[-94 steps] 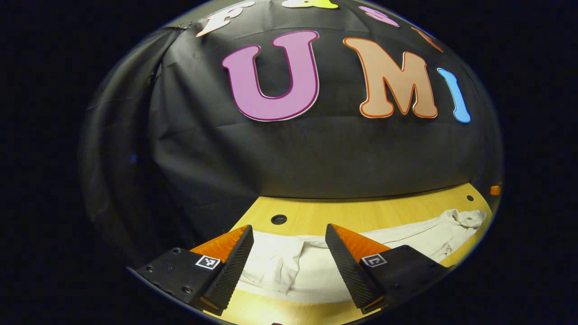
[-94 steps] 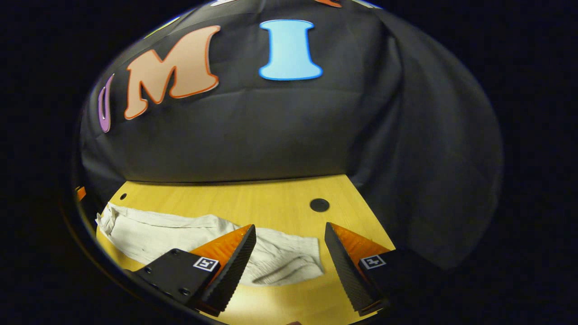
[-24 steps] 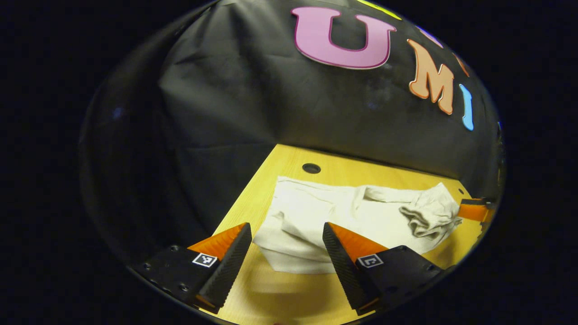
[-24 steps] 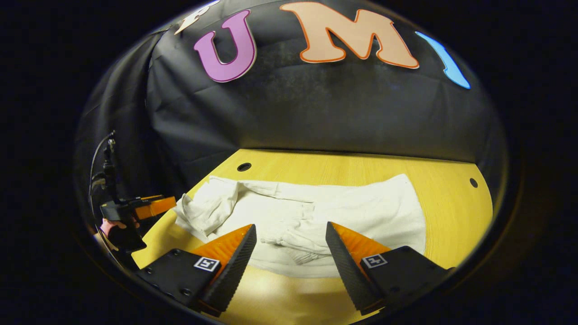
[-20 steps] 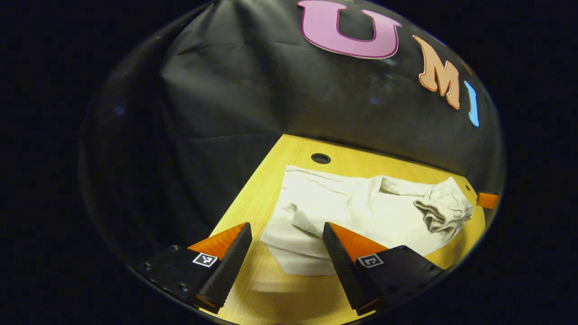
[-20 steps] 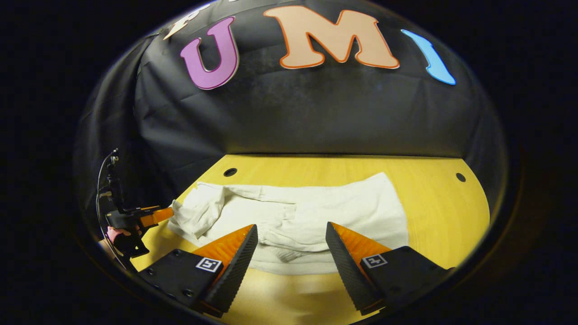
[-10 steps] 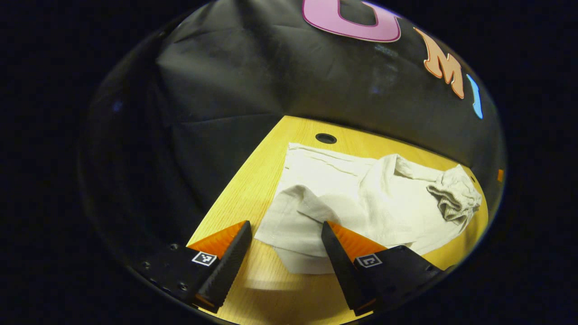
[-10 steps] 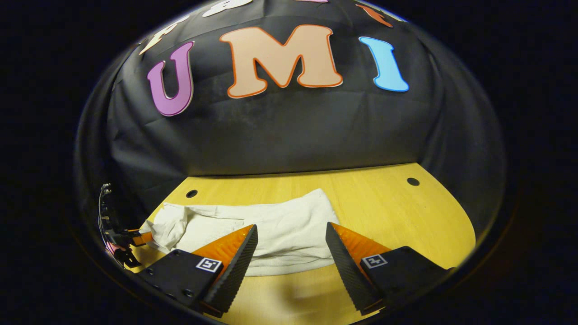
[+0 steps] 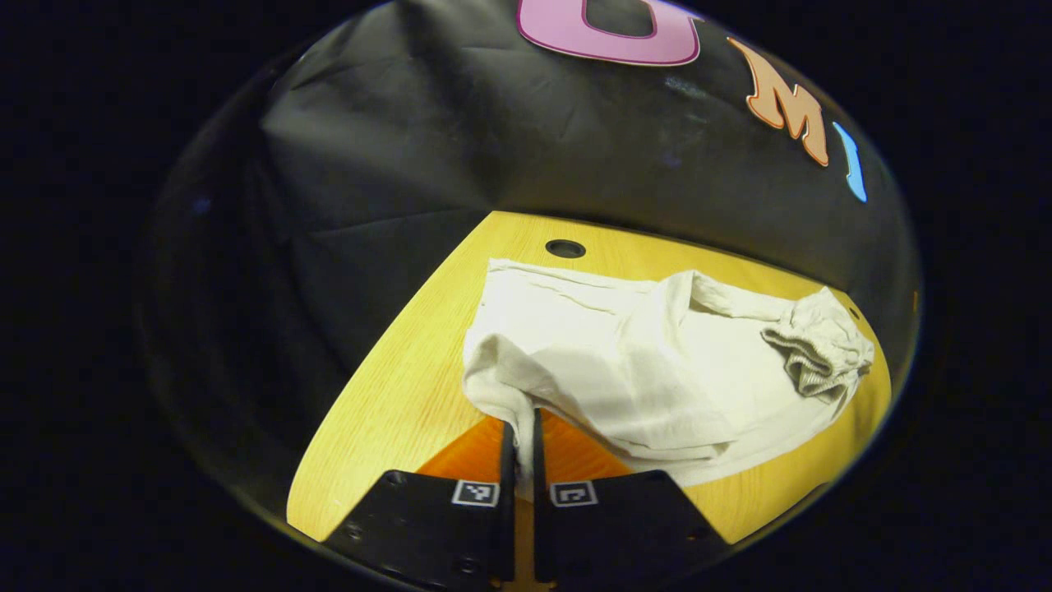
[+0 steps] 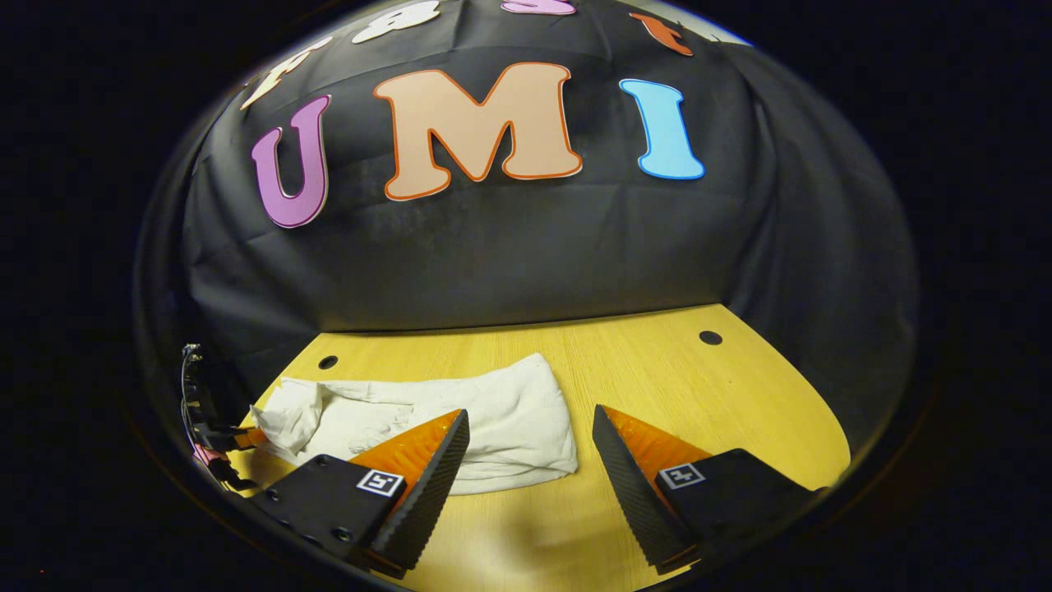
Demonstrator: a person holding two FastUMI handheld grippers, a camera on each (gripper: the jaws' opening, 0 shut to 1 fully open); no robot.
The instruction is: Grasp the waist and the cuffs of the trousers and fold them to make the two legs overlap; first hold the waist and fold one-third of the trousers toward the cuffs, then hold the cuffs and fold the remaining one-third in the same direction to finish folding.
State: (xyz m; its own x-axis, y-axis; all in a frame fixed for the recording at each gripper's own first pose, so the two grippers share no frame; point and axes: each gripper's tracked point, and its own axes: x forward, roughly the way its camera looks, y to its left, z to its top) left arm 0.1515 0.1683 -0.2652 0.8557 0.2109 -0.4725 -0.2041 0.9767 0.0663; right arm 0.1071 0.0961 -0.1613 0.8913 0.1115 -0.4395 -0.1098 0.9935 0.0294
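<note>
The left gripper (image 9: 518,436) has gone from spread jaws to pinching the near corner of the trousers (image 9: 657,362). The right gripper (image 10: 526,448) hovers spread over bare counter (image 10: 699,395) right of them.

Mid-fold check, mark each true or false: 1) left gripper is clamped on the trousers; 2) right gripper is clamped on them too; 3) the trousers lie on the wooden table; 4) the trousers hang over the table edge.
1) True: the left gripper is shut on an edge of the trousers.
2) False: the right gripper is open, holding nothing.
3) True: they rest on the table.
4) False: the cloth that shows lies on the tabletop.
</note>
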